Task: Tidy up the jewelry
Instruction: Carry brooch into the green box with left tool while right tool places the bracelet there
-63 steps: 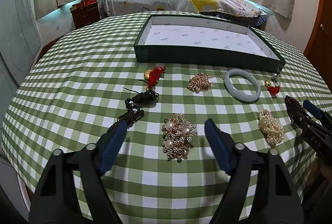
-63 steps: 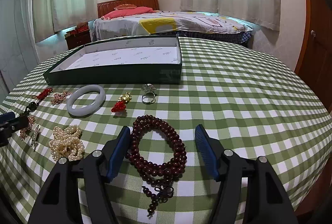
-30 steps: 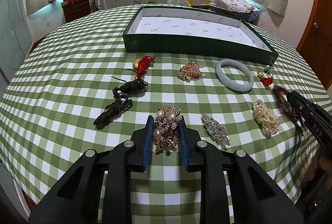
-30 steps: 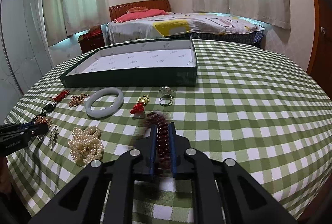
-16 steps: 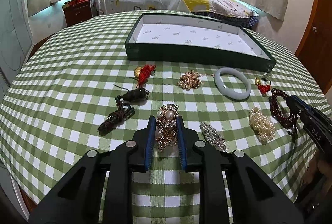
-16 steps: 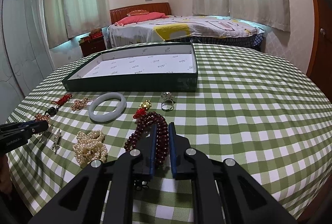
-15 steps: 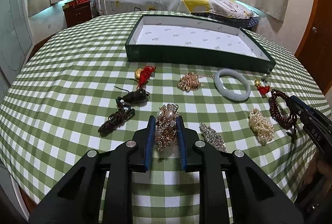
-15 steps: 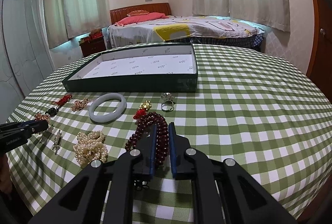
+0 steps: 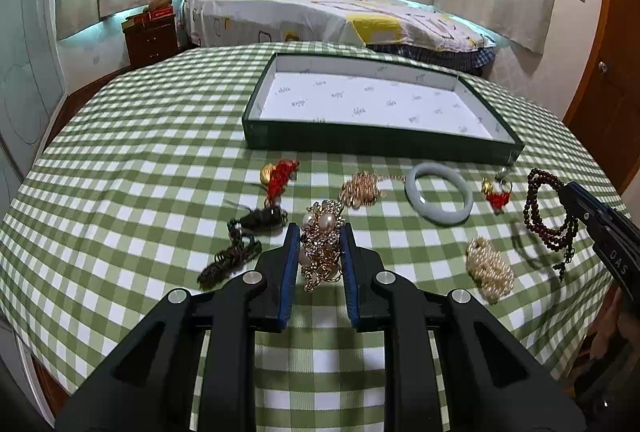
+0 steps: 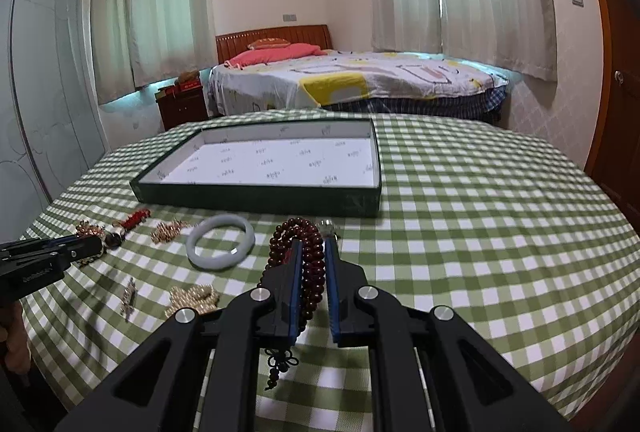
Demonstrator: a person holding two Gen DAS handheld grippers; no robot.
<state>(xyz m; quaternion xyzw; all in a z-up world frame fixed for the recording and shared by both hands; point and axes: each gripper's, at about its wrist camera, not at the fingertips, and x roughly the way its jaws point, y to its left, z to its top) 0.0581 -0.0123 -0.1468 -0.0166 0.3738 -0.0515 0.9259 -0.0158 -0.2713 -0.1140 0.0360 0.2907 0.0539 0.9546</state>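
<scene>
Left wrist view. Left tool (image 9: 319, 252) clamped on the pearl brooch (image 9: 322, 240), pads pressing both sides, piece raised off the counter (image 9: 120, 160). Green tray (image 9: 380, 142) empty, beyond the row of loose pieces: red tassel charm (image 9: 280, 172), gold chain (image 9: 360, 190), pale bangle (image 9: 438, 198), pearl strand (image 9: 490, 270), dark cords (image 9: 240, 244). Recommended for the carry: keep the squeeze steady, pass well above the bangle and chain, clear the tray's near wall before lowering, release only low over the white lining. Risk judged: brooch is lumpy and could swing or slip if tilted.

Compared with two seconds earlier: tool then stood wide open around the brooch lying flat on the cloth; now closed on it and lifted. A silver clip, formerly hidden beneath, showed beside it half a second ago; not visible now in this view.

Right wrist view. Right tool (image 10: 312, 272) fully closed on the dark red bead bracelet (image 10: 308, 252), loops draped over the tips, tassel dangling below. Tray (image 10: 256, 198) straight ahead, empty. Recommended: lift high enough for the hanging tassel to clear the wall.

Compared with two seconds earlier: beads then lay coiled on the counter between open fingers; now gripped and hanging clear.
</scene>
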